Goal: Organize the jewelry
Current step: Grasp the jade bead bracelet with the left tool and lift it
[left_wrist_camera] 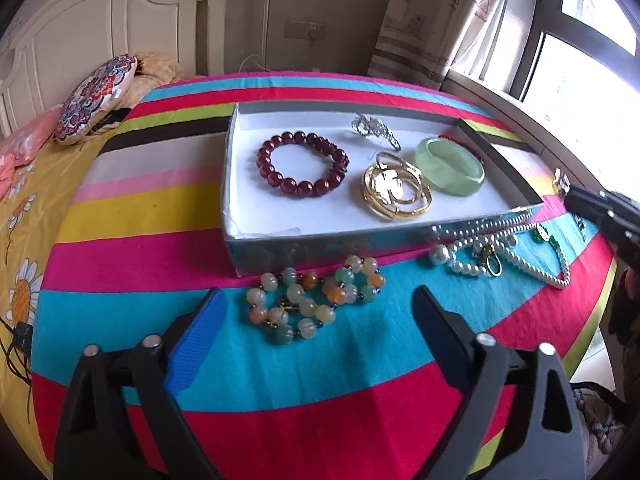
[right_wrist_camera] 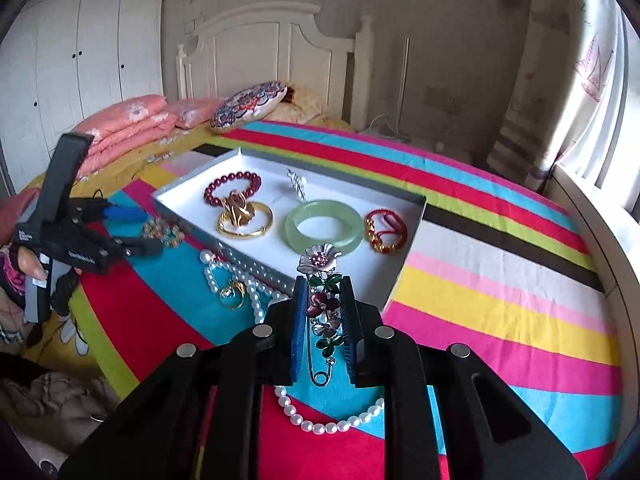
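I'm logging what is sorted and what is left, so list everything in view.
box: one, silver with white lining, on the striped bedspread
dark red bead bracelet: one, in box
gold bangles: a cluster, in box
jade bangle: one, pale green, in box
red and gold bracelet: one, in box
silver brooch: one, in box
pastel bead bracelet: one, green and orange, outside box
pearl necklace: one, white, outside box
flower brooch: one, pink and green, held
round cushion: one, patterned, at headboard
left gripper: open
right gripper: shut on flower brooch
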`<action>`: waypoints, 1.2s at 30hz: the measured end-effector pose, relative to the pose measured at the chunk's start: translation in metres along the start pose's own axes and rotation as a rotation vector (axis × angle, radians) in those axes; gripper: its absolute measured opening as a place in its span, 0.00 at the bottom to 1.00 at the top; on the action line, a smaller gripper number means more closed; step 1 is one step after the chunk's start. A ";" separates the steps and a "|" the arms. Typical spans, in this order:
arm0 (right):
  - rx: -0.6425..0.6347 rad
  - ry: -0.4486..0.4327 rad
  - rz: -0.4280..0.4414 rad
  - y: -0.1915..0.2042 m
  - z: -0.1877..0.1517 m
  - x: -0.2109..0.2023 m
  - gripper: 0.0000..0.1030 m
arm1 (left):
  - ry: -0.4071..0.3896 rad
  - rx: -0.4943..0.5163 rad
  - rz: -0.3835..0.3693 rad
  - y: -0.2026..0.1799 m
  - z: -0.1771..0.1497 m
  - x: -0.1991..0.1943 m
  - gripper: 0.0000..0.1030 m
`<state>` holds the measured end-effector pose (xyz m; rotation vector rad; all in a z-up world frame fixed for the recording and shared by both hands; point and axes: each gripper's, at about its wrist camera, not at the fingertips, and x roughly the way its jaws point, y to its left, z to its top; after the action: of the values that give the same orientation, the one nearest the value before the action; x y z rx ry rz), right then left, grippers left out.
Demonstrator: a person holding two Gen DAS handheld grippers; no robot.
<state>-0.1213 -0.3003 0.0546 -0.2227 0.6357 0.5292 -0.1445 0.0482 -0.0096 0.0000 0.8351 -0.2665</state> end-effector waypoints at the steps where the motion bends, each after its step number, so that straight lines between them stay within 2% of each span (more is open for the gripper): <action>1: 0.000 -0.003 -0.002 0.000 0.001 -0.001 0.17 | 0.003 0.005 0.005 -0.001 0.000 0.001 0.87; 2: 0.002 -0.004 -0.002 0.000 0.001 -0.001 0.17 | 0.006 0.016 0.013 -0.003 0.001 0.002 0.87; 4: 0.005 0.000 -0.002 0.000 0.001 0.000 0.17 | 0.005 0.037 0.033 -0.007 0.000 0.003 0.77; 6: 0.006 0.002 -0.007 0.000 -0.001 0.001 0.17 | -0.013 0.072 0.061 -0.013 -0.002 0.003 0.52; 7: 0.010 0.003 -0.003 0.000 -0.001 0.002 0.17 | -0.022 0.093 0.059 -0.017 -0.003 0.002 0.44; 9: 0.009 0.005 -0.007 0.001 -0.002 0.002 0.17 | -0.039 0.129 0.060 -0.022 -0.006 0.000 0.18; 13: 0.008 0.004 -0.008 0.002 -0.003 0.003 0.17 | -0.080 0.151 0.062 -0.024 -0.009 -0.007 0.18; 20: 0.005 -0.007 -0.014 0.004 -0.001 0.002 0.17 | -0.144 0.129 0.030 -0.022 -0.011 -0.020 0.17; 29: 0.014 -0.010 -0.025 0.003 -0.002 0.002 0.17 | -0.174 0.142 0.040 -0.025 -0.012 -0.026 0.17; 31: 0.016 -0.014 -0.026 0.003 -0.002 0.001 0.17 | -0.182 0.152 0.046 -0.028 -0.012 -0.027 0.15; 32: 0.016 -0.015 -0.027 0.003 -0.002 0.001 0.17 | -0.185 0.157 0.047 -0.029 -0.012 -0.027 0.10; 36: 0.019 -0.019 -0.031 0.002 -0.002 0.000 0.17 | -0.195 0.160 0.046 -0.032 -0.013 -0.030 0.09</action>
<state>-0.1232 -0.2993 0.0526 -0.2092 0.6178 0.4950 -0.1805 0.0260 0.0068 0.1412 0.6181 -0.2849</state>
